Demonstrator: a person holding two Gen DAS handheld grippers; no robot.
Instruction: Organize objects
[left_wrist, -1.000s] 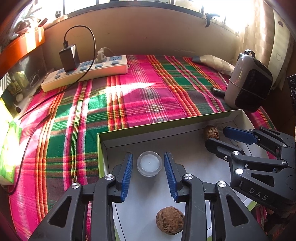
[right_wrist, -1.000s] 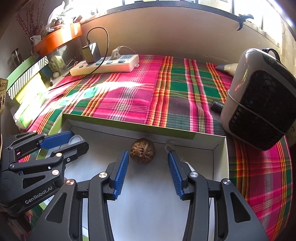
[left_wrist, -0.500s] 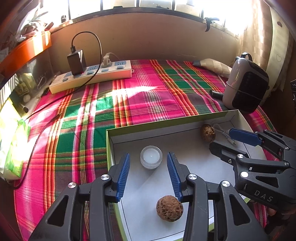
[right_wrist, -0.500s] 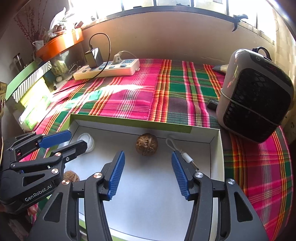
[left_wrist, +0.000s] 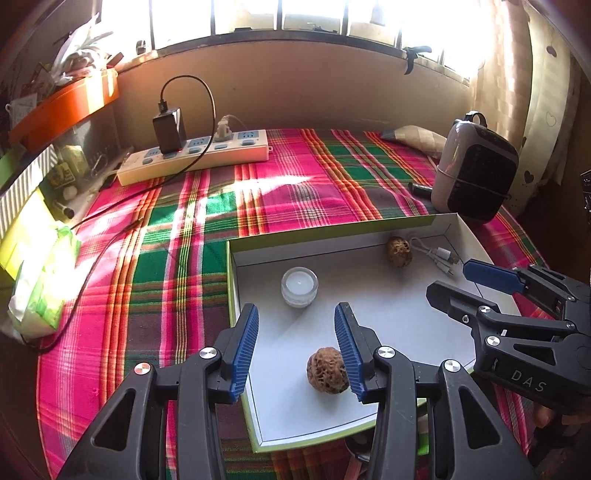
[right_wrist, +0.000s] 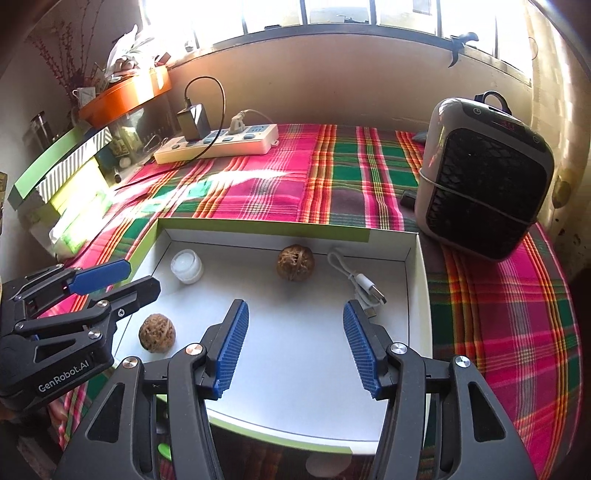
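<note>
Change: I have just been opening both tongs and pulling back; left tongs (left_wrist: 295, 343) and right tongs (right_wrist: 293, 341) hang released and empty above the box (right_wrist: 419, 280).
Contents: candle (left_wrist: 299, 286), two walnuts (left_wrist: 328, 371) (right_wrist: 295, 263) and cable (right_wrist: 354, 282) lie inside the box.
Meaning: I judge these placed.
Room: box walls low; heater (right_wrist: 484, 177) just beside its far right corner; cloth (left_wrist: 184, 236) left of the box open.

Plaid-covered table (left_wrist: 295, 199) carries box (left_wrist: 332, 230), power strip (left_wrist: 207, 158), heater (left_wrist: 474, 171).
</note>
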